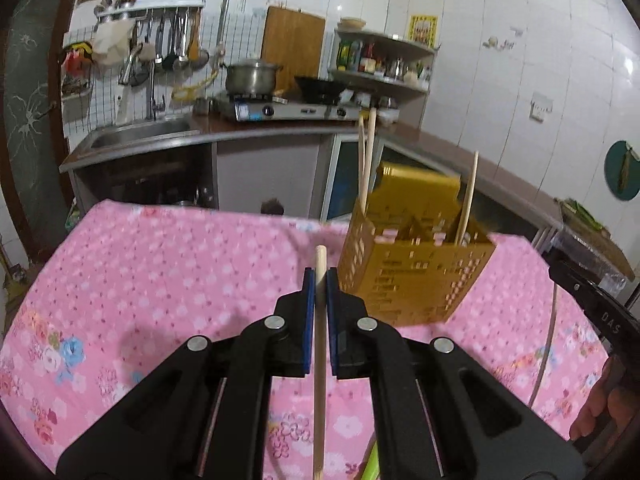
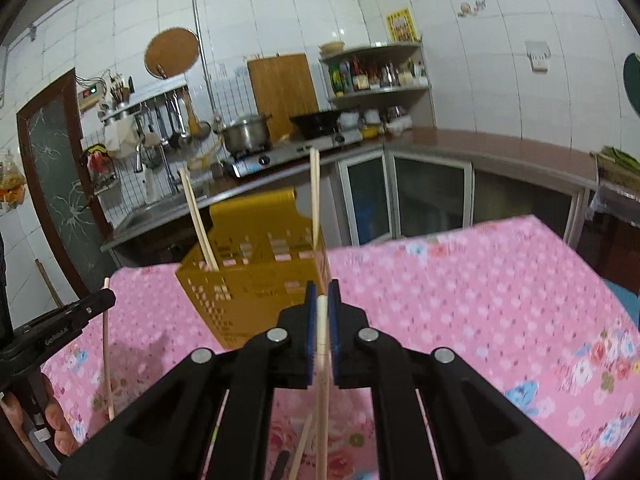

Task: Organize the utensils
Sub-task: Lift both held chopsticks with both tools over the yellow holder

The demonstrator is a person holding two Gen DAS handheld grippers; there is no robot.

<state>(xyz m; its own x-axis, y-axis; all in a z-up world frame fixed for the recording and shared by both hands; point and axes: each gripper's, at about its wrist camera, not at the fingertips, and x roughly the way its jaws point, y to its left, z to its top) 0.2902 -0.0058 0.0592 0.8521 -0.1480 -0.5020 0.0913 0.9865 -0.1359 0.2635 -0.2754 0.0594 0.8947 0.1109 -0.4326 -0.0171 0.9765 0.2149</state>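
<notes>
Chopsticks (image 1: 319,360) in both claws

A mustard-yellow basket (image 1: 416,276), pierced with small square holes, holds pale wooden chopsticks (image 1: 468,200). At six o'clock of it, the tablecloth (image 1: 160,264) is pink with white blossoms and blue-and-red flower clusters.
</notes>
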